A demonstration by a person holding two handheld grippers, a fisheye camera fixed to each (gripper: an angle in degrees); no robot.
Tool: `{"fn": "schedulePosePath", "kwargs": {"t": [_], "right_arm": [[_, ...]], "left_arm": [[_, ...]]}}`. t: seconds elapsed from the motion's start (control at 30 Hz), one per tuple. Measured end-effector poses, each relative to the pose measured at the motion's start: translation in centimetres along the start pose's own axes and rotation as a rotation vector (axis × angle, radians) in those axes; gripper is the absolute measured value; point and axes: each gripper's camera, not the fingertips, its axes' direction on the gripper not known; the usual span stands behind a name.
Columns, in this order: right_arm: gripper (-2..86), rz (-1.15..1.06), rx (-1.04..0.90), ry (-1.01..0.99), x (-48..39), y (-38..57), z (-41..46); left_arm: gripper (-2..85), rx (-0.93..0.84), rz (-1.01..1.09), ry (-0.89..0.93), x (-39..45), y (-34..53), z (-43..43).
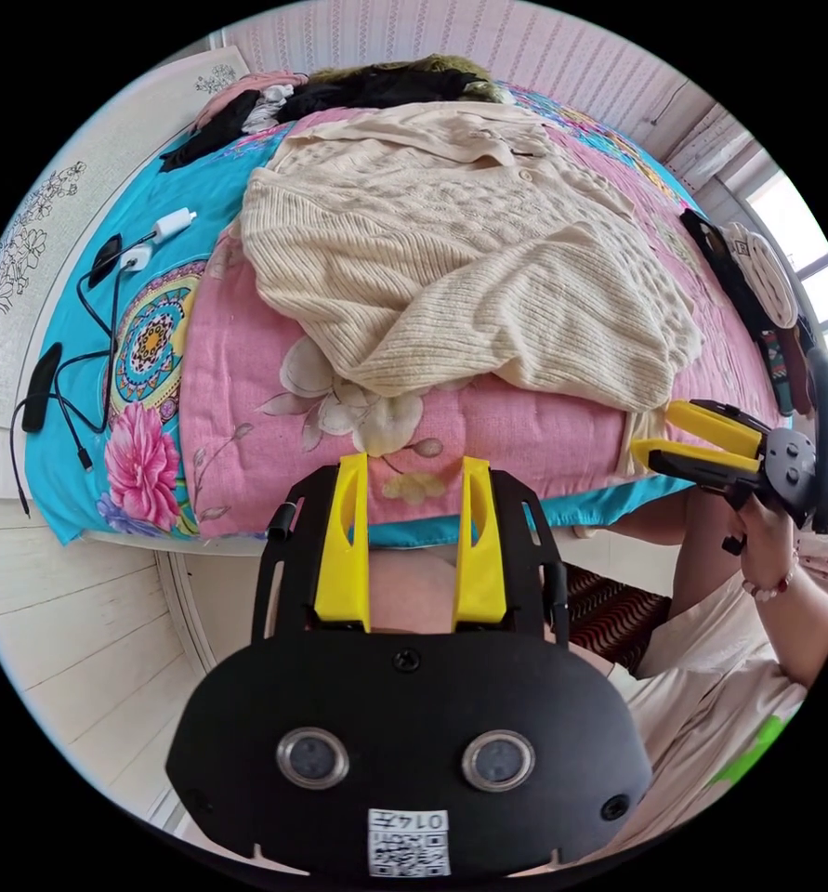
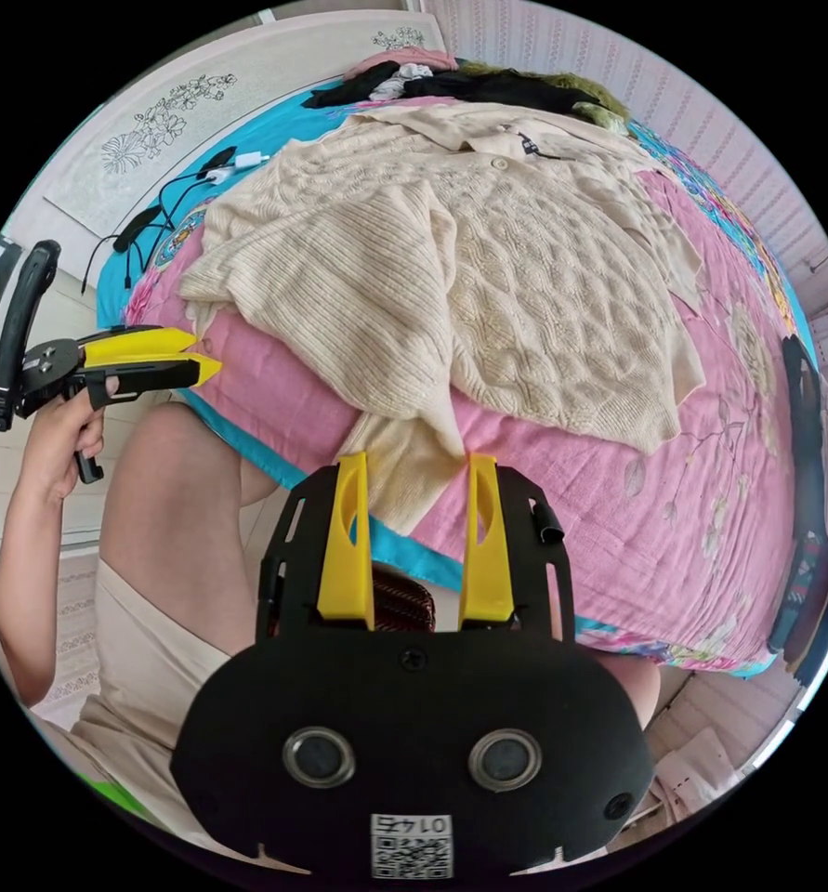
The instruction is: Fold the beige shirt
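Left gripper view: the shirt [image 1: 460, 260] was found spread on the bed [image 1: 246, 390], sleeves folded inward. The left gripper [image 1: 412, 465] was held apart, empty, off the near edge.

Right gripper view: the right gripper [image 2: 418, 465] was held apart by the shirt's hanging corner, nothing clamped.

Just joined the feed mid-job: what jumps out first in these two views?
The beige shirt lies rumpled across a pink floral bedspread, one sleeve hanging over the bed's near edge. Both grippers sit open off that edge: the left gripper faces bare bedspread, while the right gripper has the hanging sleeve between its jaws. Dark clothes are piled at the far end, with black cables on the blue sheet.
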Motion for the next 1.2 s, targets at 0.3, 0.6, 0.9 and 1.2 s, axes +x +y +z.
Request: {"fn": "schedulePosePath", "kwargs": {"t": [0.3, 0.6, 0.9, 1.2], "right_arm": [[2.6, -0.178, 0.016, -0.062, -1.5, 1.2, -2.0], [2.0, -0.925, -0.185, -0.151, -6.6, 6.8, -8.2], [4.5, -0.955, -0.417, -0.215, -6.6, 6.3, -9.4], [8.5, -0.830, -0.531, -0.329, -1.2, 5.0, -12.1]], "left_arm": [[13.8, -0.009, -0.002, 0.004, -0.2, -1.0, -0.1], [11.4, 0.001, -0.008, 0.070, -1.6, -0.9, -1.3], [10.2, 0.058, -0.083, 0.187, -4.6, 0.3, -3.6], [9.9, 0.057, -0.041, 0.208, -4.1, -2.0, -3.8]]}}
